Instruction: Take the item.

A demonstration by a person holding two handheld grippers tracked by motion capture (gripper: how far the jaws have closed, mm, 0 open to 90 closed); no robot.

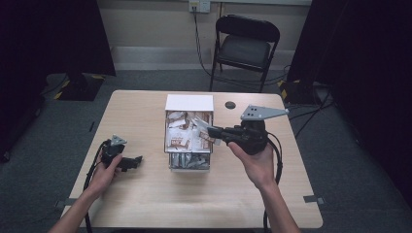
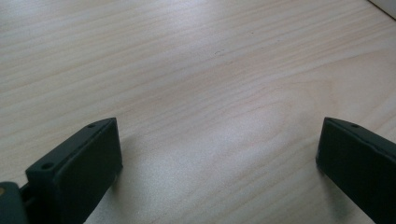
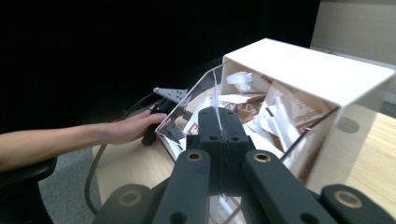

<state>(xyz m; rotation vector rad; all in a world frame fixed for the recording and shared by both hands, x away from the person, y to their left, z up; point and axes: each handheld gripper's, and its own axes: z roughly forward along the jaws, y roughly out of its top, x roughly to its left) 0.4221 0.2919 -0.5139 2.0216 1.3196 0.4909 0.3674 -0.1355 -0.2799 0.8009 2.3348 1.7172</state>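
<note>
The pale wooden table (image 1: 145, 194) shows a fine light-brown grain, and on it stands a clear-walled box with a white top (image 1: 189, 103), full of small paper packets (image 1: 180, 137) printed in white and reddish brown, with silvery-grey ones nearer the person. The black left gripper (image 1: 130, 163) and the black right gripper (image 1: 210, 131) each carry a grey three-cornered plate. Behind the table are a black folding chair (image 1: 246, 48), a dark grey carpet floor (image 1: 340, 160) and black curtains (image 1: 48, 34).
</note>
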